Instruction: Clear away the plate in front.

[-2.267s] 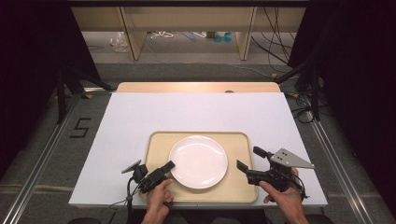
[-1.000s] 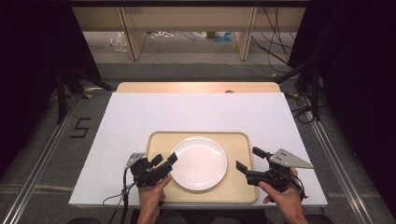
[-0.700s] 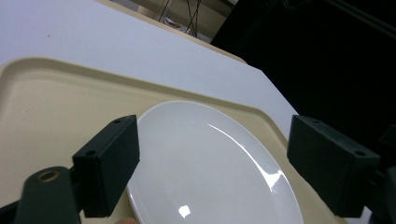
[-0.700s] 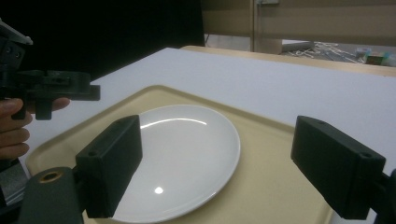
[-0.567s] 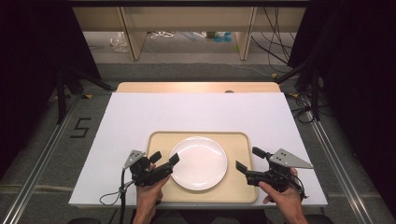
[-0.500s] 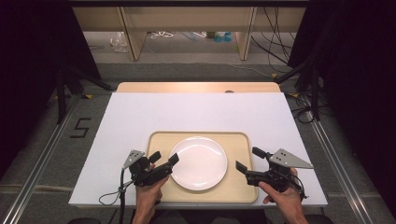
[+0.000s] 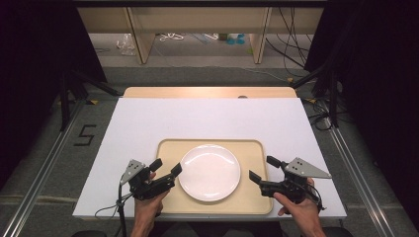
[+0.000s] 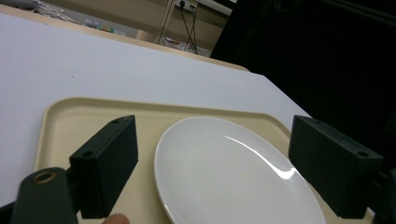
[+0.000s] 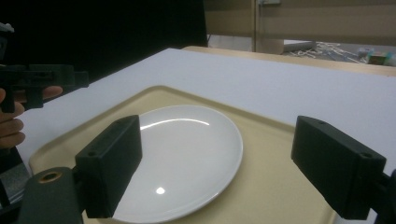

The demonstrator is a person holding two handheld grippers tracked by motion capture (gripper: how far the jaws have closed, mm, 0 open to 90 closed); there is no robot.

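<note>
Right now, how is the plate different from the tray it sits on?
The plate is round and the tray is a rectangle with rounded corners. The plate is shiny white; the tray is dull beige. The plate is smaller and lies inside the tray's raised rim. Both are empty, and both sit between the open left claw and right claw.

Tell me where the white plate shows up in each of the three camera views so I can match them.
High view: the white plate lies in the middle of the beige tray, between the two tools.
Left gripper view: the plate is at lower centre, between the jaws.
Right gripper view: the plate is at centre left, running behind the left jaw.
Shared landmark: the beige tray under the plate.
</note>
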